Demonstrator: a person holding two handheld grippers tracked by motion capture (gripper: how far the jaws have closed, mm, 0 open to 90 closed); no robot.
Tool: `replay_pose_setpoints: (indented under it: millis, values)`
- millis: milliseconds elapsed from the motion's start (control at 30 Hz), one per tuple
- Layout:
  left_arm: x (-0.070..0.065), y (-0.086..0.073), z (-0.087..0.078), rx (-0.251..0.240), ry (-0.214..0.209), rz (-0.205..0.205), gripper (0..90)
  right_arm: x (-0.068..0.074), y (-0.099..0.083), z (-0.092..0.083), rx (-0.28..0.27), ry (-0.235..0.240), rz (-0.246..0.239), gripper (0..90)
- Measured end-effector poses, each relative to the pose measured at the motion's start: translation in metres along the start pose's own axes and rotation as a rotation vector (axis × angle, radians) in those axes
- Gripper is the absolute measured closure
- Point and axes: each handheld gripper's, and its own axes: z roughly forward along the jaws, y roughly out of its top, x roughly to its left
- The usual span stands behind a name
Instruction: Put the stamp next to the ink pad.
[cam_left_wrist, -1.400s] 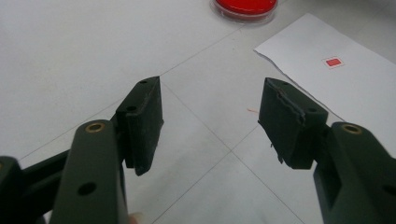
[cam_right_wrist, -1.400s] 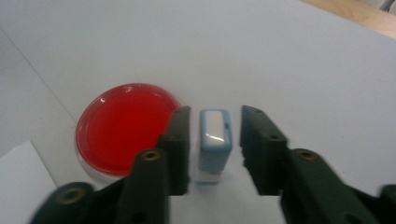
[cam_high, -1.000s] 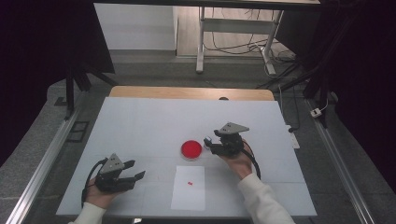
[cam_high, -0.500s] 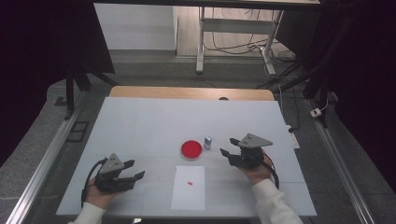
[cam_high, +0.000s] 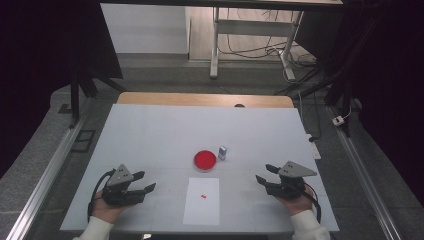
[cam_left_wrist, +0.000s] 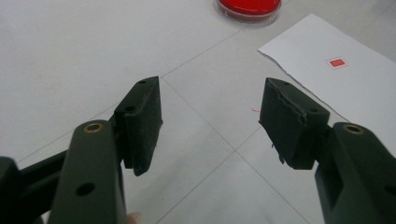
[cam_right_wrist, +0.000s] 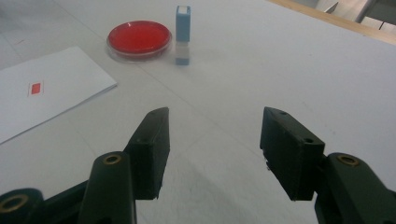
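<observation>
Stamp (cam_high: 222, 152) upright on the tabletop (cam_high: 150, 130), just right of the red dish (cam_high: 205, 160), close but apart. In the right gripper view the stamp (cam_right_wrist: 183, 35) has a blue top and clear base, with the dish (cam_right_wrist: 139, 38) beside it. Paper (cam_high: 202, 200) lies in front of the dish, small red mark (cam_high: 203, 196) near its middle. Left hand-held gripper (cam_high: 145, 182) low at front left, jaws wide apart, nothing between them. Right hand-held gripper (cam_high: 266, 176) at front right, jaws also spread, empty, well apart from the stamp.
</observation>
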Motion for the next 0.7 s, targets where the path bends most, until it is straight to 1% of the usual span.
replay_pose_setpoints:
  millis: [67,100,167,267,500,700]
  values:
    - [-0.0002,0.0001,0.0004,0.001,0.001,0.001,38.3,-0.0013,-0.0033,-0.0051,-0.008,0.007,0.005,42.7]
    - [-0.0002,0.0002,0.0006,0.001,0.000,0.001,38.3,-0.0016,-0.0042,-0.0067,-0.012,0.001,0.004,42.7]
    - [-0.0002,0.0003,0.0009,0.002,0.000,0.000,38.3,-0.0021,-0.0046,-0.0093,-0.010,0.003,0.005,42.7]
    - [-0.0003,0.0003,0.0010,0.002,0.000,0.001,38.3,-0.0014,-0.0047,-0.0087,-0.016,0.007,-0.002,42.7]
    - [0.0004,0.0002,0.0010,0.001,0.002,-0.001,38.2,0.0008,-0.0040,-0.0065,0.001,0.011,-0.030,42.8]
    - [0.0008,0.0004,0.0012,0.003,0.001,-0.001,38.2,0.0000,-0.0038,-0.0070,-0.013,0.015,-0.024,42.8]
